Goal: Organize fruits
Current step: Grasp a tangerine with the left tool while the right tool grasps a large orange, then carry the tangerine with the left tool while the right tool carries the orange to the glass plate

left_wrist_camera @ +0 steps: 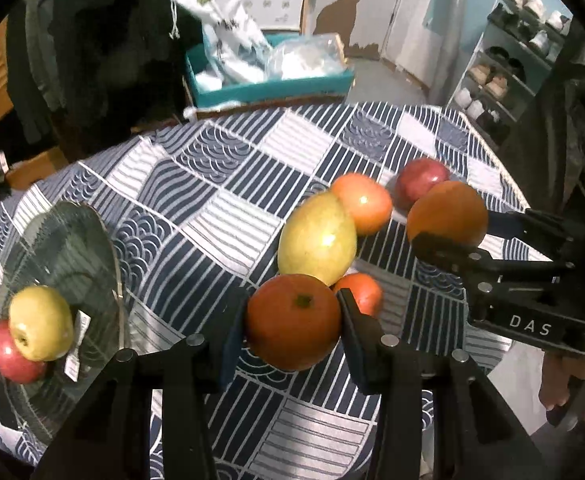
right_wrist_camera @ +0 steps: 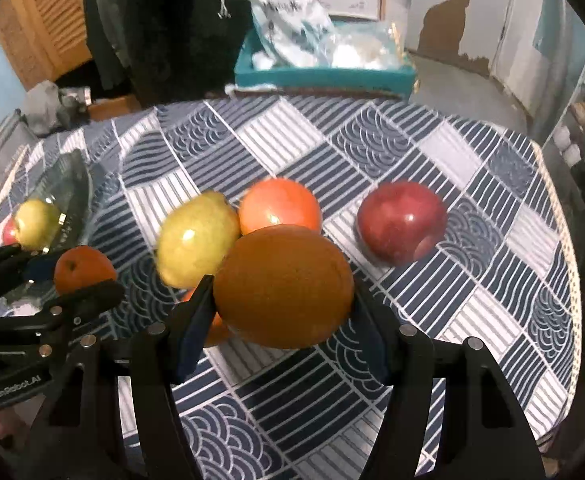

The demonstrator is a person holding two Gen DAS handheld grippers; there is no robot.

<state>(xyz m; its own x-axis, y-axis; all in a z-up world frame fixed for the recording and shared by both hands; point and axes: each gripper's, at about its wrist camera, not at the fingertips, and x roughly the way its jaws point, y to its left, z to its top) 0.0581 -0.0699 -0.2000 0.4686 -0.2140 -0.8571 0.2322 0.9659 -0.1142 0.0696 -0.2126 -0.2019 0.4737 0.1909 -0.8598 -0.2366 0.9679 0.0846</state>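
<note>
Above the patterned counter (left_wrist_camera: 220,216), the left gripper (left_wrist_camera: 292,332) has its fingers clamped on a small orange (left_wrist_camera: 294,322), the right gripper (right_wrist_camera: 284,312) on a larger orange (right_wrist_camera: 284,286); a glass plate (left_wrist_camera: 72,248) holds two apples.

Right tool (right_wrist_camera: 284,312) grips large orange (right_wrist_camera: 284,288) above tablecloth (right_wrist_camera: 472,280).

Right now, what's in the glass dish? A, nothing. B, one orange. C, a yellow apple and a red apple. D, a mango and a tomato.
C: the glass dish holds a yellow apple lying against a red apple, while both oranges are in the grippers.
</note>
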